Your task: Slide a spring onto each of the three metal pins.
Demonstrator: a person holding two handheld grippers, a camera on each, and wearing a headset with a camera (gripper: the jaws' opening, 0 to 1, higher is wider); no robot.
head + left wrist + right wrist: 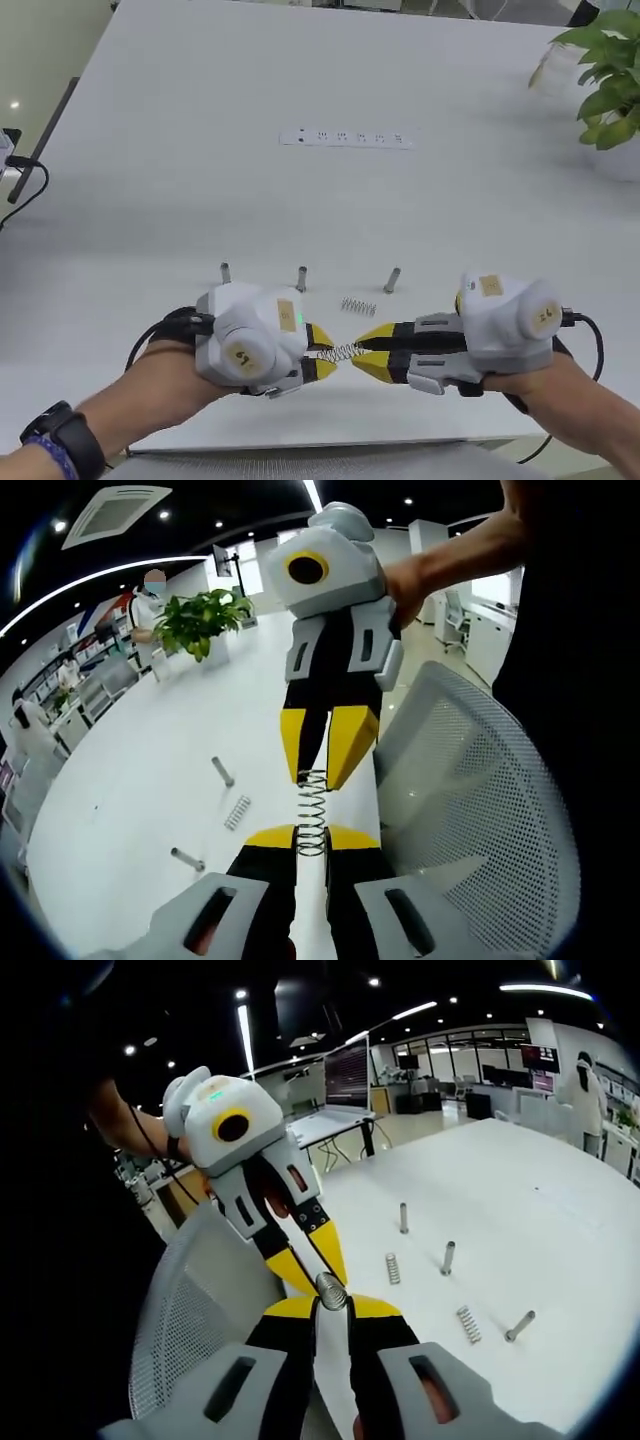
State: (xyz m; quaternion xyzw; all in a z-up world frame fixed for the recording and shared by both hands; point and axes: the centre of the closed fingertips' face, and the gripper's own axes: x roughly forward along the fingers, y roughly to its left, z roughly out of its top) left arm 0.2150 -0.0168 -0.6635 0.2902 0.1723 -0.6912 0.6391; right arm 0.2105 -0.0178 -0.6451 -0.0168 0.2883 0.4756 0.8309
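Pinching one end each of a spring (340, 351) held between them, the left claw (322, 353) and right claw (372, 351) hover short of the three pins (301, 279) standing just beyond, so this looks like regrasping; next, one claw should release and the other thread a pin.

Three upright metal pins (301, 278) and one loose spring (357, 306) obstruct the near part of the table (150, 180). Beyond them it lies open up to the power strip (347, 138) and plant (605, 80).
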